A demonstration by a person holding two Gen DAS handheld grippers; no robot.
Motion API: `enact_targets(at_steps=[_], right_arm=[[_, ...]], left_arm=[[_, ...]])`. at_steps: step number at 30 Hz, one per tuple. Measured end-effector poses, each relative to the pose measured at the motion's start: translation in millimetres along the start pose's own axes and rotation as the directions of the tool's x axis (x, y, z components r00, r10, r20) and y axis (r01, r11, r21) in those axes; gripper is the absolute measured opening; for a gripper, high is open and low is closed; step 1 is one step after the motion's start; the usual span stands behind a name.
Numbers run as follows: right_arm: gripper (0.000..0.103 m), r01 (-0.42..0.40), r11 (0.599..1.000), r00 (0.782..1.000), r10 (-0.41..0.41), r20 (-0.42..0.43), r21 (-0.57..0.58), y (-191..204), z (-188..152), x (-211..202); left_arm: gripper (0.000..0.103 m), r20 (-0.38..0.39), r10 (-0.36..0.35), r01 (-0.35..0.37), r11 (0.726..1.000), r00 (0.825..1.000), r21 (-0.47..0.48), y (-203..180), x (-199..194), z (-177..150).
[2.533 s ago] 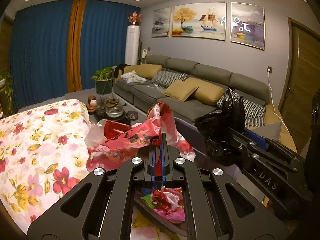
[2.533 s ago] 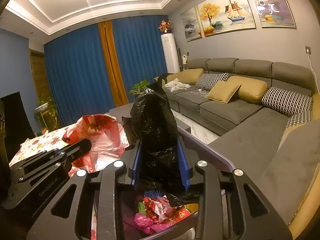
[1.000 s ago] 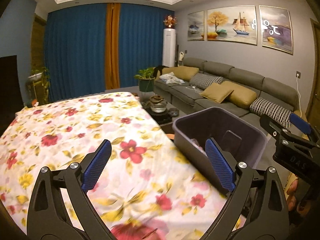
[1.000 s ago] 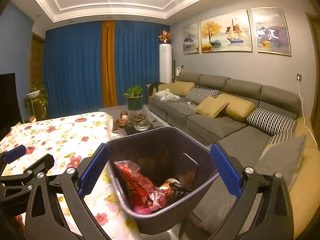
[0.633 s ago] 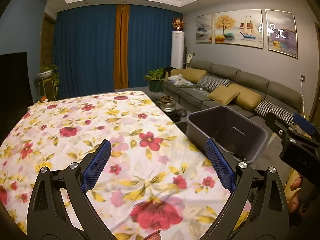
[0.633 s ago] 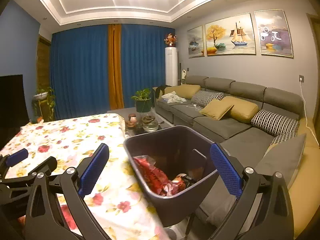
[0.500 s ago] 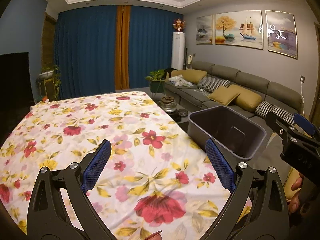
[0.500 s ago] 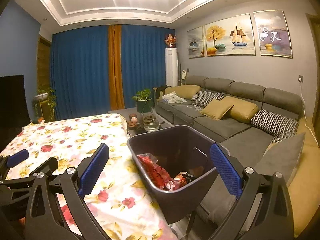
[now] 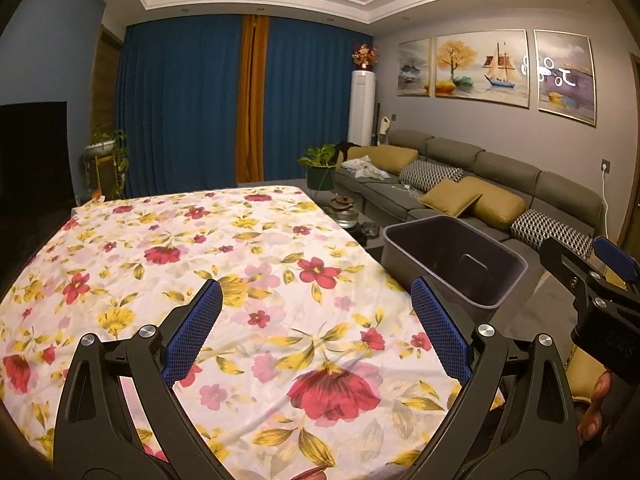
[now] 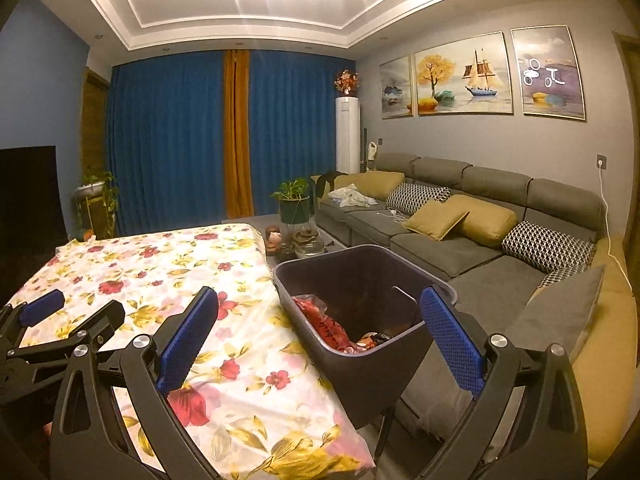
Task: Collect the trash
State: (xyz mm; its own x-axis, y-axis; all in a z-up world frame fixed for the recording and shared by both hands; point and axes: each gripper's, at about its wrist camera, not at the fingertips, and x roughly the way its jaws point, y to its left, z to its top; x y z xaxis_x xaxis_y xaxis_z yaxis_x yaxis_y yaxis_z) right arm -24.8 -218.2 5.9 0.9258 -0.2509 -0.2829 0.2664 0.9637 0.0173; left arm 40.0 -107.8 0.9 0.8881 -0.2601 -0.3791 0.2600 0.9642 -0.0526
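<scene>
Two grippers, both empty. Left gripper (image 9: pixel 316 322) has its fingers (image 9: pixel 194 328) spread wide over the flowered cloth (image 9: pixel 240 264) on the bench, nothing between them. Right gripper (image 10: pixel 320 334) is spread just as wide, nothing held, hanging in front of the bin (image 10: pixel 362 264).

Trash (image 10: pixel 332 326) sits in the bottom of the bin: a red crumpled bag plus a dark scrap beside it, seen only from the right wrist view. From the left wrist view the bin (image 9: pixel 452 256) stands at the right edge of the bench and its contents are hidden by the wall.

No loose trash shows on the cloth in either view, so the collecting looks done or nearly done; the near edge of the bench is hidden behind the gripper bodies.

To do this step well: sweep both cameras along the near edge and corners before calling it finished. Keep both grippers clear of the bin rim, since the bin sits at the bench edge and a knock could tip it. Avoid snagging the cloth with the finger tips.

Sofa (image 10: pixel 460 216) lies behind the bin, not involved.
</scene>
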Motion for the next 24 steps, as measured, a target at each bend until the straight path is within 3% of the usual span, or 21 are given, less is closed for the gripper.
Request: enact_targets(at_steps=[24], right_arm=[[0.097, 0.002, 1.0, 1.0, -0.002, -0.001, 0.01, -2.4, -0.5, -8.5]], left_arm=[[0.094, 0.01, -0.016, 0.016, 1.0, 1.0, 0.004, -5.7, -9.0, 0.7]])
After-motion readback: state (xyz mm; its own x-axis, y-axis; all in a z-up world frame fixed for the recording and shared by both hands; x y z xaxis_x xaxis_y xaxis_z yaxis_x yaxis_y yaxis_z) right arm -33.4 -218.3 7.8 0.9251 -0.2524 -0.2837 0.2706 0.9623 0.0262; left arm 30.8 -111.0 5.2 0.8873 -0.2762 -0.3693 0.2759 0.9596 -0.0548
